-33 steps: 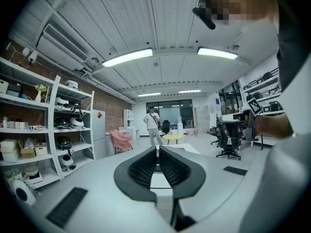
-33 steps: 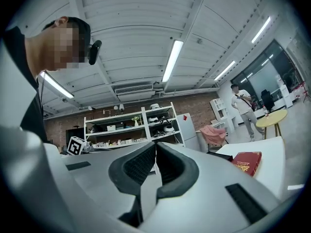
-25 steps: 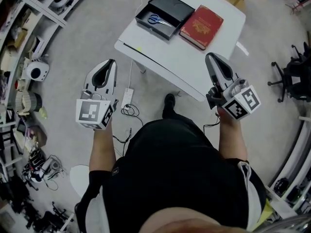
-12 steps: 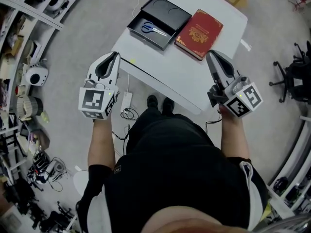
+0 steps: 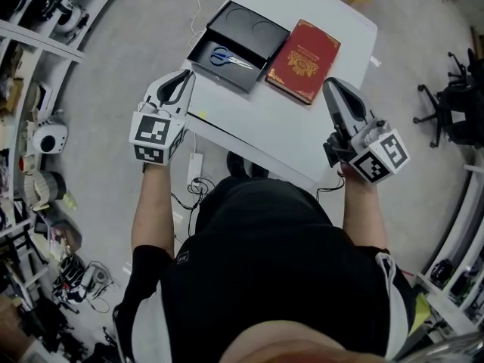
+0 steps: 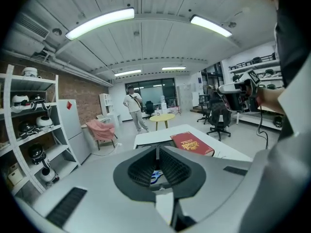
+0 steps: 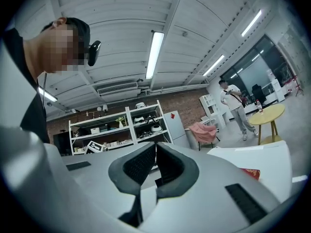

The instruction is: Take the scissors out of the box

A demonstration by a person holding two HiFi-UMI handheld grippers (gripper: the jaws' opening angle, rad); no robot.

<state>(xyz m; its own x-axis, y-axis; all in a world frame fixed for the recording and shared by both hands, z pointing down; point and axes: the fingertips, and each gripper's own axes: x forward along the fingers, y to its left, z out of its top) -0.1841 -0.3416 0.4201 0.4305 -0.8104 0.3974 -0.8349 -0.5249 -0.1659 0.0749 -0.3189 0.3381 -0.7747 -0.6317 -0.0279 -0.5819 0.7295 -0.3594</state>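
White table (image 5: 302,138) carries an open black box (image 5: 198,54) beside a red book (image 5: 302,60). Left gripper (image 5: 184,78) hovers near the box, probably lining up; right gripper (image 5: 333,87) is parked aside. Both have jaws together and hold nothing. Blue-handled scissors (image 5: 229,59) lie inside the box.

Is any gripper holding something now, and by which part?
Nothing is held. The left gripper and the right gripper are both shut and empty; the scissors lie in the box.
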